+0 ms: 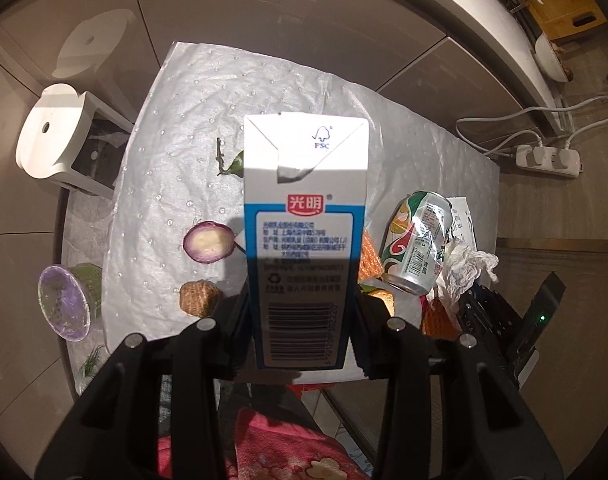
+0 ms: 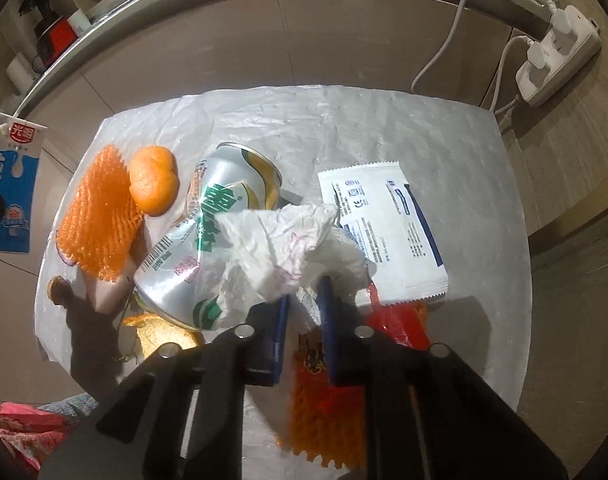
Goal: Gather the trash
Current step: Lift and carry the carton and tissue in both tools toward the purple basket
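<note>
So the left claw [image 1: 304, 332] is clamped on a blue-and-white milk carton [image 1: 305, 216], squeezing it by its barcode end with one finger on each side, and the carton is lifted up off the surface [image 1: 192, 92], which is covered in a crinkly white plastic sheet. Underneath it on the left side you can see half a purple fruit shell [image 1: 210, 241], a brownish woven-looking lump [image 1: 200, 298] closer in, a small green leaf with a stem [image 1: 232, 164] further back, and a clear plastic cup [image 1: 66, 306] tipped over at the near left edge. A white stool [image 1: 54, 130] stands on the floor past the far left side. Over on the right, the right claw [image 2: 304, 300] has its blue pads nipped onto a crumpled white tissue [image 2: 280, 248], with the fingers close together but not fully touching. That tissue sits right against a dented green-and-silver drink can [image 2: 208, 232] lying on its side. Left of the can there's a mandarin [image 2: 154, 180] touching an orange foam fruit net [image 2: 100, 220], and to the right of the tissue lies a flat white sachet with blue print [image 2: 383, 232]. Near the claw there's a red wrapper [image 2: 403, 320] and another orange net [image 2: 323, 420]. A white power strip [image 2: 559, 52] lies on the floor at far right.
</note>
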A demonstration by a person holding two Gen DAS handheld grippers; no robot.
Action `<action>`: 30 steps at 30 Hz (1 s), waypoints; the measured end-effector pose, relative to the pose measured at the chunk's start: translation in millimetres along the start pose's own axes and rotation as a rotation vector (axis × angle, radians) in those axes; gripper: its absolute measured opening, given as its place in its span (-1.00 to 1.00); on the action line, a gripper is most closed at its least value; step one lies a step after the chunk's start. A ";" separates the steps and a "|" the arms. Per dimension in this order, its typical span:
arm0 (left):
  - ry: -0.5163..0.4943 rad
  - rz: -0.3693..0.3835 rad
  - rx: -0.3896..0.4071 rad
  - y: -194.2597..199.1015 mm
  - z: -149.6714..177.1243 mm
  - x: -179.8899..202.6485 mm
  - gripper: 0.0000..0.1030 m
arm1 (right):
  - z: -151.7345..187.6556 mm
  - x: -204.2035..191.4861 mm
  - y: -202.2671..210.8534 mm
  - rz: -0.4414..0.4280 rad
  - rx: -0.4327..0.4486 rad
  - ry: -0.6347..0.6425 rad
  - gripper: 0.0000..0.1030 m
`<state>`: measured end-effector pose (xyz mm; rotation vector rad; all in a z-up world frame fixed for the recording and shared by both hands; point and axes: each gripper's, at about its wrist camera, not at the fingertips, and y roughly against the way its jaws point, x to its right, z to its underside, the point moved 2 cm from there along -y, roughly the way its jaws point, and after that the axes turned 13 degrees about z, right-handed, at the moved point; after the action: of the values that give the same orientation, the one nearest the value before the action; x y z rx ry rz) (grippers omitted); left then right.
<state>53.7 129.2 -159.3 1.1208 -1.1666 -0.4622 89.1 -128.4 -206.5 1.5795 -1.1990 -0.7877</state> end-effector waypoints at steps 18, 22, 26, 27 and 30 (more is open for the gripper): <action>-0.089 0.058 0.160 86.1 30.5 -25.4 -0.22 | -26.1 -21.1 141.7 -0.080 0.270 -0.031 -0.89; -0.103 0.049 0.212 117.9 43.6 -50.8 -0.22 | -27.7 -60.6 172.8 -0.105 0.314 0.017 -0.89; -0.083 0.054 0.253 150.3 59.4 -92.0 -0.22 | -24.9 -125.4 201.5 -0.151 0.345 0.103 -0.89; -0.078 0.046 0.264 159.0 64.5 -105.6 -0.22 | -23.3 -144.6 207.2 -0.164 0.350 0.128 -0.89; -0.063 0.015 0.290 182.4 84.7 -149.6 -0.22 | -16.1 -209.5 221.2 -0.212 0.353 0.203 -0.89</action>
<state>-122.9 285.8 -74.9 1.3530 -1.3259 -0.3242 -32.8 64.7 -4.1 2.0499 -1.0748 -0.5490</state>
